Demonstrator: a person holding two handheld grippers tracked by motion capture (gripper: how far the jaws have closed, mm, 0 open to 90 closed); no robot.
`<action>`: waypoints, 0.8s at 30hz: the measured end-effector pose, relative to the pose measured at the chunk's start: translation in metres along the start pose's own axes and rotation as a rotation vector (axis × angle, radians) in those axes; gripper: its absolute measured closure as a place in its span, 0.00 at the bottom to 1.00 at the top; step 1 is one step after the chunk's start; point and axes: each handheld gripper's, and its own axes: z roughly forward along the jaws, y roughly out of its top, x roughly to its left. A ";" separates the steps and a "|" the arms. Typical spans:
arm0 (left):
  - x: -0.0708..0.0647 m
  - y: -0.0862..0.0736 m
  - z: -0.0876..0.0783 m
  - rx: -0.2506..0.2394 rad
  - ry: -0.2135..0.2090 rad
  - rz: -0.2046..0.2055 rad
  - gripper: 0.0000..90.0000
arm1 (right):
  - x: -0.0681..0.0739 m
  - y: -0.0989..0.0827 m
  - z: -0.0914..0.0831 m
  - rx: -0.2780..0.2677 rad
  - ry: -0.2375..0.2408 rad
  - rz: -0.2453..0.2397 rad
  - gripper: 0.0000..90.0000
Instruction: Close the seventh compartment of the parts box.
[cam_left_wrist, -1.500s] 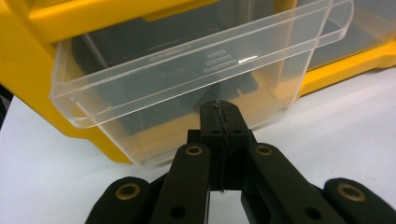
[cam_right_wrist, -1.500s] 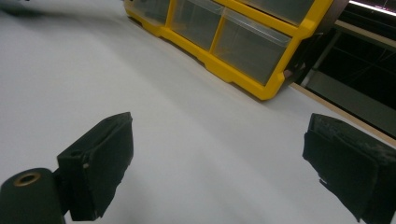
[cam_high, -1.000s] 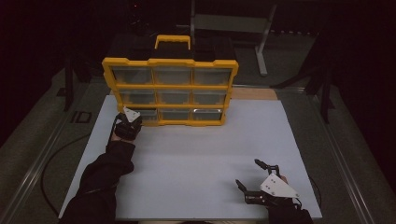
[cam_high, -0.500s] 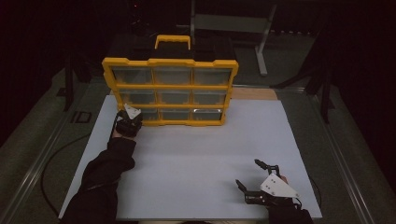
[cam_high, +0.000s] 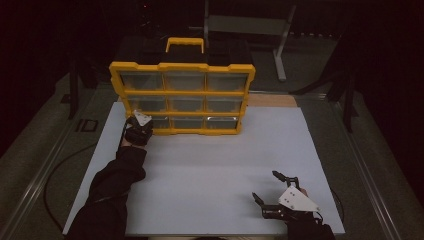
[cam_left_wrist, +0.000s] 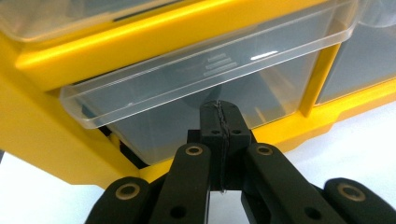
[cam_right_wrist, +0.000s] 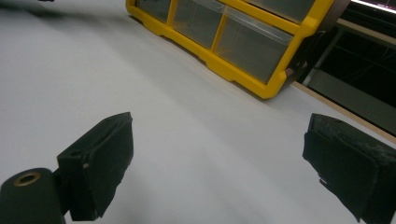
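From above, the yellow organizer (cam_high: 182, 97) stands at the far left of the white counter (cam_high: 210, 165). The left claw (cam_high: 138, 126) is at its bottom-left drawer; the right claw (cam_high: 272, 192) rests near right, gaping and empty. The left gripper view shows that claw (cam_left_wrist: 219, 109) pinched shut, holding nothing, against the clear drawer (cam_left_wrist: 196, 84), which juts out. The right gripper view shows the organizer (cam_right_wrist: 243, 42) well beyond its spread pads.

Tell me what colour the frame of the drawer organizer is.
Yellow. The organizer frame shows it best in the high view, around clear plastic drawers.

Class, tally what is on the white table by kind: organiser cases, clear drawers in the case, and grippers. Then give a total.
Yellow organiser case: 1
Clear drawers: 9
Grippers: 2, the left gripper and the right gripper
Total: 12
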 end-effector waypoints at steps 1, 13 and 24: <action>-0.001 0.000 -0.001 0.002 -0.006 -0.005 1.00 | 0.000 0.000 0.000 0.000 0.000 0.001 0.10; -0.005 -0.001 -0.014 -0.011 -0.052 -0.030 0.88 | 0.000 0.001 -0.001 0.001 -0.002 -0.002 0.10; -0.007 0.001 -0.019 -0.020 -0.071 -0.058 0.50 | 0.001 0.001 -0.001 0.001 -0.002 0.000 0.10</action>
